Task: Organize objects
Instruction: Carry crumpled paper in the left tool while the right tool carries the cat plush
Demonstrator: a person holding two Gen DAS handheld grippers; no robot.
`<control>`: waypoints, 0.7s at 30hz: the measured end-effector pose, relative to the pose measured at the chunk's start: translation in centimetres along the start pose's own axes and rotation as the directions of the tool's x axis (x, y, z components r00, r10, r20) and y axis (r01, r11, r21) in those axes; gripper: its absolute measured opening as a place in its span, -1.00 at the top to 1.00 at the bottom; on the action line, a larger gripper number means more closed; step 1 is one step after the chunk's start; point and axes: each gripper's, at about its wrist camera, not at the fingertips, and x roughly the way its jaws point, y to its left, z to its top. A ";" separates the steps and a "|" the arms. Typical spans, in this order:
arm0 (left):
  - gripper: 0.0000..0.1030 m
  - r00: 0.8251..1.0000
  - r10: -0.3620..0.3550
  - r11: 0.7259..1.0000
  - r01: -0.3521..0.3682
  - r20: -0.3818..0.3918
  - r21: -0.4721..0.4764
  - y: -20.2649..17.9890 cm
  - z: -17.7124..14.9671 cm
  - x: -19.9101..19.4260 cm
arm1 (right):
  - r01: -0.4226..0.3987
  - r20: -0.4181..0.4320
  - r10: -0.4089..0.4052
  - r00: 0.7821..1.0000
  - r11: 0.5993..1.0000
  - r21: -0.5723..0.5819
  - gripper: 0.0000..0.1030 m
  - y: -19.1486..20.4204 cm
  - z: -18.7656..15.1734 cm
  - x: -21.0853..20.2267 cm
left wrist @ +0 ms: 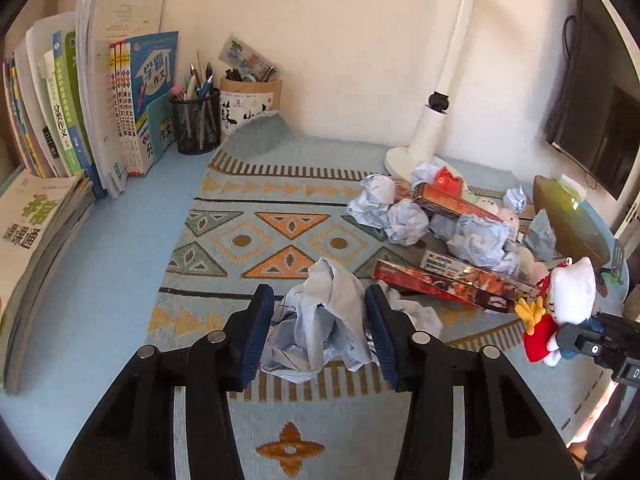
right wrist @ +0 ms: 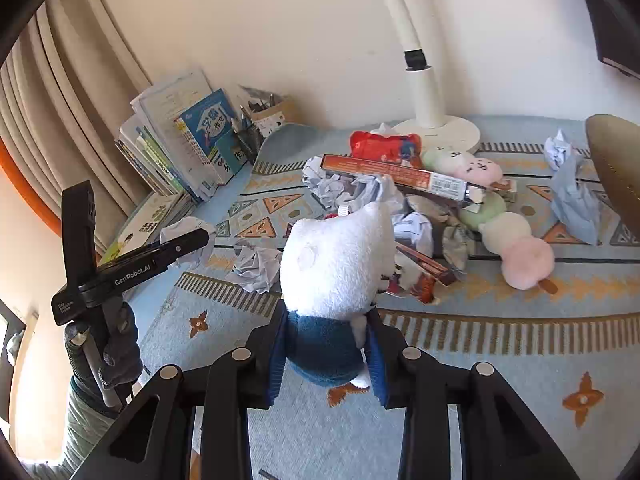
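My left gripper (left wrist: 320, 320) is shut on a crumpled paper ball (left wrist: 320, 320) and holds it above the patterned mat (left wrist: 248, 236). My right gripper (right wrist: 326, 344) is shut on a white plush toy (right wrist: 336, 256) by its blue body; the toy also shows in the left wrist view (left wrist: 560, 308), with a red and yellow front. A pile of crumpled papers (left wrist: 404, 220), red boxes (left wrist: 452, 280) and a pastel plush skewer (right wrist: 508, 236) lies on the mat's right side.
Books (left wrist: 80, 112) stand at the back left, with a flat stack (left wrist: 36, 232) beside them. A mesh pen cup (left wrist: 196, 120) and a paper pen holder (left wrist: 248, 104) stand by the wall. A white lamp base (left wrist: 416, 152) stands behind the pile. A monitor (left wrist: 592, 112) is at right.
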 end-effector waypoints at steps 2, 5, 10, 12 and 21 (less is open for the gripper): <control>0.14 0.999 -0.045 0.999 0.045 0.004 0.005 -1.9 -0.7 -1.2 | 0.061 0.012 -0.061 0.998 0.998 0.018 0.34 -2.0 -0.7 -2.3; 0.14 0.991 -0.131 0.991 0.131 0.007 0.007 -5.5 -2.2 -2.0 | 0.125 -0.016 -0.124 0.992 0.989 0.081 0.34 -5.3 -2.1 -4.1; 0.14 0.973 -0.221 0.974 0.223 -0.068 0.023 -11.9 -5.3 0.5 | 0.161 -0.099 -0.147 0.984 0.975 0.152 0.34 -9.7 -4.2 -4.0; 0.14 0.970 -0.214 0.975 0.220 -0.114 0.042 -13.8 -6.7 2.1 | 0.159 -0.096 -0.145 0.985 0.975 0.157 0.30 -10.5 -5.0 -4.1; 0.12 0.975 -0.177 0.978 0.189 -0.131 0.085 -16.0 -7.9 3.0 | 0.147 -0.037 -0.142 0.989 0.968 0.202 -0.56 -11.9 -6.5 -5.1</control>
